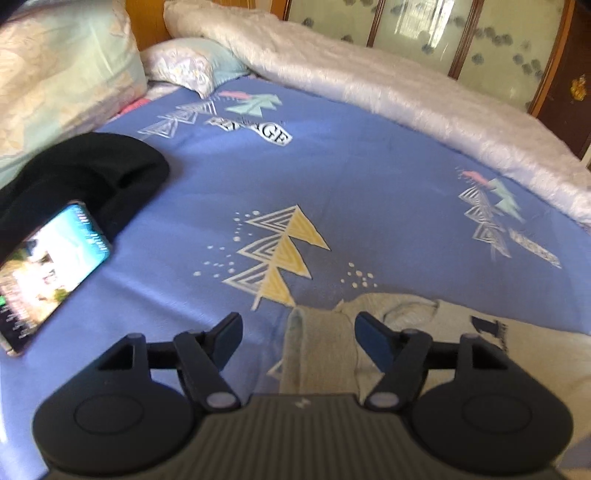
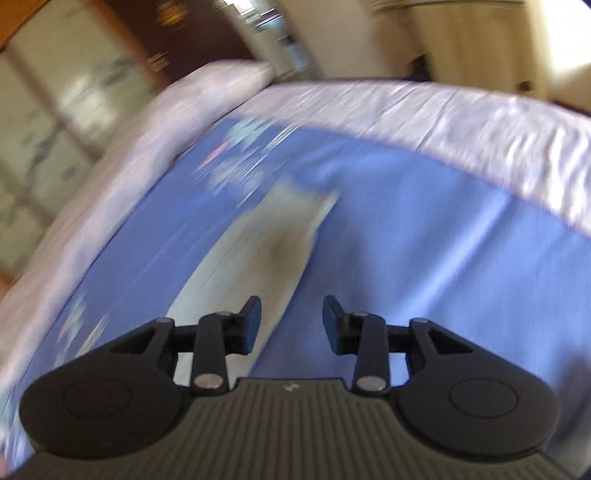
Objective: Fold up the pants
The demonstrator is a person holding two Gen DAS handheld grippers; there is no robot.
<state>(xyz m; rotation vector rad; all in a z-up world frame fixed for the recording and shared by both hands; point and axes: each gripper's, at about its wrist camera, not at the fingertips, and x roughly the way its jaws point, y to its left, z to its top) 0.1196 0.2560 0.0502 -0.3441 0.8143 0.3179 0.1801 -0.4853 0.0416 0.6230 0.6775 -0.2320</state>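
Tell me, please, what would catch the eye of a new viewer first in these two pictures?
The blue bedsheet with its triangle trees fills both views. On it lie the beige pants, just ahead of the open left gripper. A lit phone rests at the left, against a black garment.

Daylight all round, pretty bright and soft, no hard shadows on the bed (image 1: 369,192). The left wrist view is mostly sharp in the middle, a bit soft on the left tool (image 1: 297,336), and the phone (image 1: 44,273) screen at the left edge is glary and smeared. Glass doors (image 1: 424,33) at the top catch a washed-out reflection. Fisheye bends the bed edge into a curve. The right wrist view is heavily motion-blurred: the sheet print, blanket (image 2: 406,114) and pants (image 2: 258,254) all streak, only the right tool (image 2: 291,325) stays crisp. Top right corner is blown out.
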